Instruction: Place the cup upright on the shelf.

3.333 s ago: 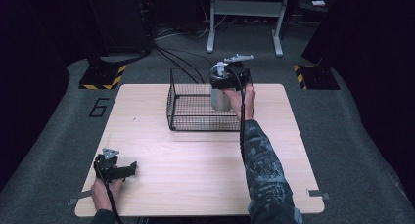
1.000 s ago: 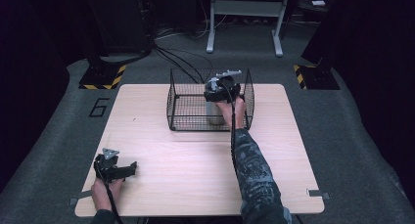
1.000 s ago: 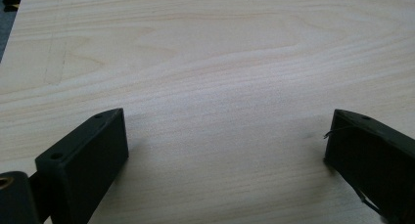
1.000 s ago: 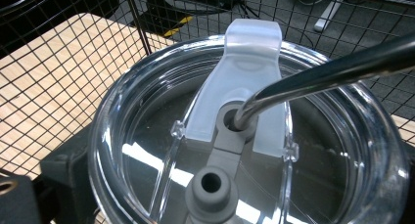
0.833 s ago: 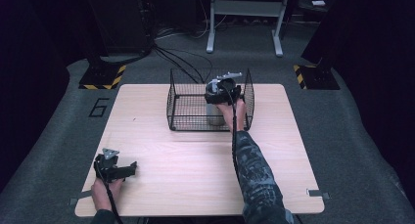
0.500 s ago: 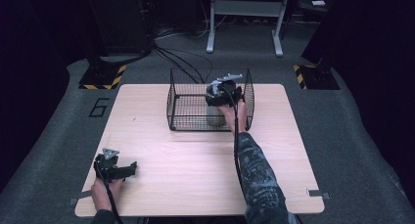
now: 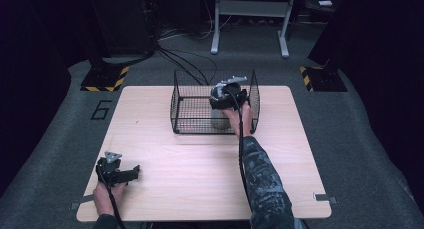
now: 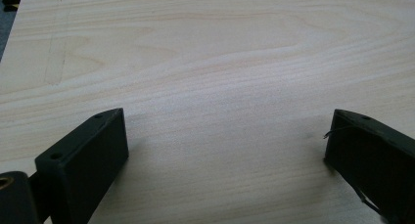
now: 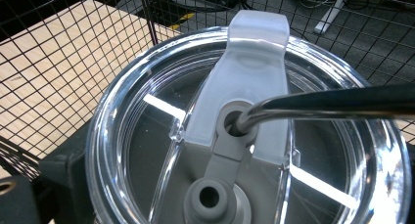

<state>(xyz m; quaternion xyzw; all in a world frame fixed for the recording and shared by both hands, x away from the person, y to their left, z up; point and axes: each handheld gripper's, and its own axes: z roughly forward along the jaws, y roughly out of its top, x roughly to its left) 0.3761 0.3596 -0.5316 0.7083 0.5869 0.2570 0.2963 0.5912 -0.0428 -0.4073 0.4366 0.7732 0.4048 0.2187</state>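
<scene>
Tumbler (image 7: 218, 120), metal-bodied, clear lid (image 9: 244, 131) with slider and bent metal straw (image 9: 337, 102): stands inside the wire basket (image 7: 186, 105), right of centre in the high view, at the worktop's (image 7: 200, 164) far side.

Left gripper (image 7: 120, 172): lower left of the high view, resting on bare worktop, jaws spread wide, nothing between them.

Right gripper (image 7: 226, 96): above centre, reaching down into the basket, jaws clenched on the tumbler's sides just beneath the lid.

Risks, as judged: tumbler may tip on release if not seated flat on the mesh floor; the straw may snag a jaw on withdrawal; the gripper may catch the basket's rim and drag it.
</scene>
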